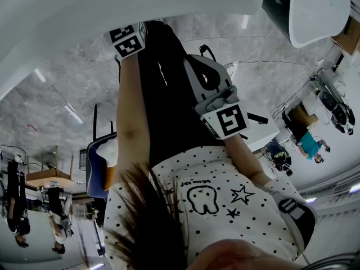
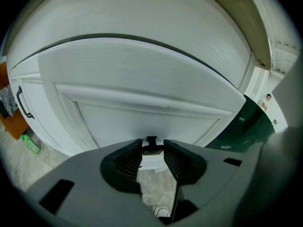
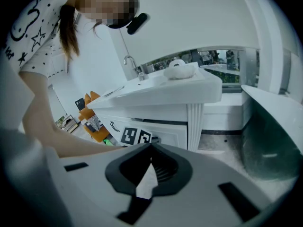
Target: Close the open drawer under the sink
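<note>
Left gripper view: my left tongs (image 2: 152,148) pinch the handle (image 2: 151,141) of the drawer (image 2: 142,112) under the sink (image 3: 180,86). My right tongs (image 3: 151,151) are closed, empty. A crooked push could slip the handle or jam the drawer.

No legible text; small print (image 1: 198,181) on dotted shirt (image 1: 247,218), above tooth drawing (image 1: 202,199), too blurred.

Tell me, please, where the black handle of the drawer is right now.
In the left gripper view the drawer handle sits low at the centre, gripped between the jaw tips of the left gripper, against the white drawer front.
</note>
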### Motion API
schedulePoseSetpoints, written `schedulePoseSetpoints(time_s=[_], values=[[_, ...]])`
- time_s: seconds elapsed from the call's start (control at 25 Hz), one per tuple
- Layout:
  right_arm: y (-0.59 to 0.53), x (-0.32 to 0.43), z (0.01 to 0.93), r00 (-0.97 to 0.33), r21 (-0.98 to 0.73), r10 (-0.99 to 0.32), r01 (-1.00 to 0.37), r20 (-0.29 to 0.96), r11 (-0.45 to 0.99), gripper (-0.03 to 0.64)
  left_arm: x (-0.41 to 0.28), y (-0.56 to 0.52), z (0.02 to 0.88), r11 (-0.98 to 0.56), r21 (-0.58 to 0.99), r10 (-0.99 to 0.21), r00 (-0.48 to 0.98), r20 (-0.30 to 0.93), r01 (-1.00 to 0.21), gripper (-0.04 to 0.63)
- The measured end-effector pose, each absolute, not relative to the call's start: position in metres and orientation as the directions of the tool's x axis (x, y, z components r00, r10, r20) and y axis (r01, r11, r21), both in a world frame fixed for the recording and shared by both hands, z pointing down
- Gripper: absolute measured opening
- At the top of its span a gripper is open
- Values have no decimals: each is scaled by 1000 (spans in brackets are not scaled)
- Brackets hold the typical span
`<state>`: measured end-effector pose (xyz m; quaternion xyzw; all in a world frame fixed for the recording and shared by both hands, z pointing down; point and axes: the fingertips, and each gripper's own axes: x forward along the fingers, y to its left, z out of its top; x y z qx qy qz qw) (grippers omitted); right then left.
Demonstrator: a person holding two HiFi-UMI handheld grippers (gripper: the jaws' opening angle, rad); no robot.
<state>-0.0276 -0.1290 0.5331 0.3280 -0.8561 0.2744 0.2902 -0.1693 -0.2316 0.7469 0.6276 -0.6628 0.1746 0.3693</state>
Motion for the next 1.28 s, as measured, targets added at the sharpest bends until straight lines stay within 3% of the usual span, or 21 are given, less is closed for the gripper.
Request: schedulePoseSetpoints(time_s=[1.28], values=[[-122, -16, 533, -616, -278, -407, -722, 674, 634, 14, -175, -256, 747, 163, 222, -729, 34, 683, -961, 143]])
